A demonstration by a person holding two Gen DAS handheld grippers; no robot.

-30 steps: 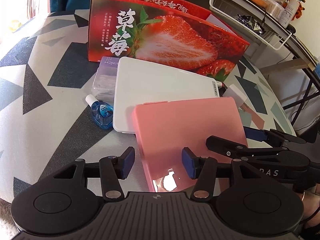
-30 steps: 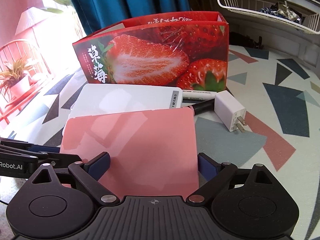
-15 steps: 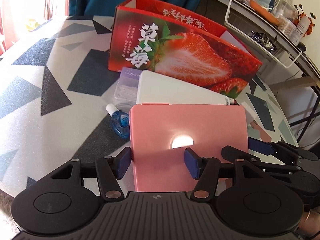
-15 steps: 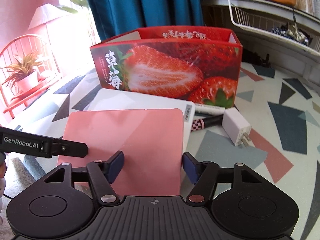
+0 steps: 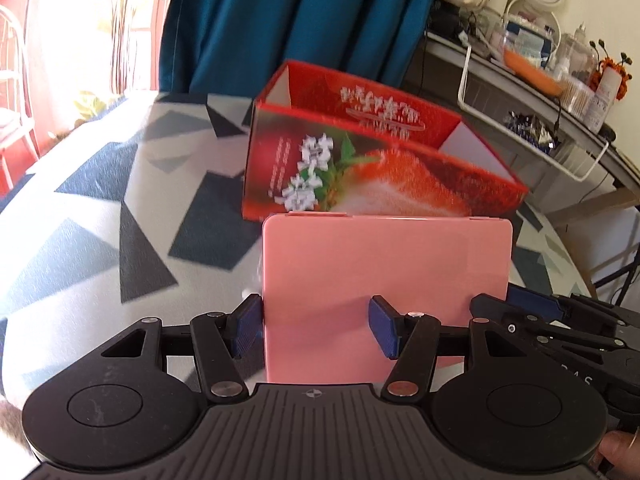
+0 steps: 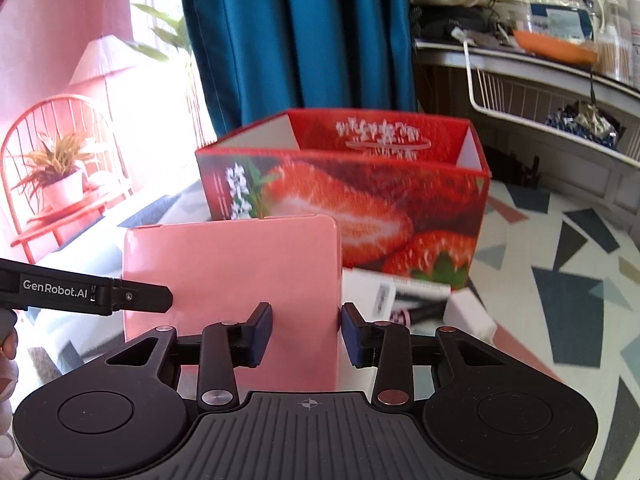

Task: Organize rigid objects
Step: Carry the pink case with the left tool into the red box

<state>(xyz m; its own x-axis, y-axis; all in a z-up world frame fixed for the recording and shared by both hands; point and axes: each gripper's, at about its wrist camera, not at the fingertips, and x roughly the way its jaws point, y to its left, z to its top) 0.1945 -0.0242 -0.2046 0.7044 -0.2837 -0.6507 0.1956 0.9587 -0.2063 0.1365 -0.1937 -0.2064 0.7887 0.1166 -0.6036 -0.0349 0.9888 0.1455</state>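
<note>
1. The left gripper (image 5: 316,330) is holding the pink case's (image 5: 384,288) left edge; whether its fingers are pressing is unclear.
2. The right gripper (image 6: 306,334) is closing its fingers on the case's right edge.
3. The case is hanging upright before the strawberry box (image 6: 360,200) at 12 o'clock.

There is one pink case (image 5: 384,280), and two grippers hold it, the left gripper (image 5: 316,326) and the right gripper (image 6: 306,334). There is one red strawberry box (image 6: 360,204), one white charger (image 6: 470,314), one pen (image 6: 416,314) and one wire basket (image 6: 540,108).
</note>
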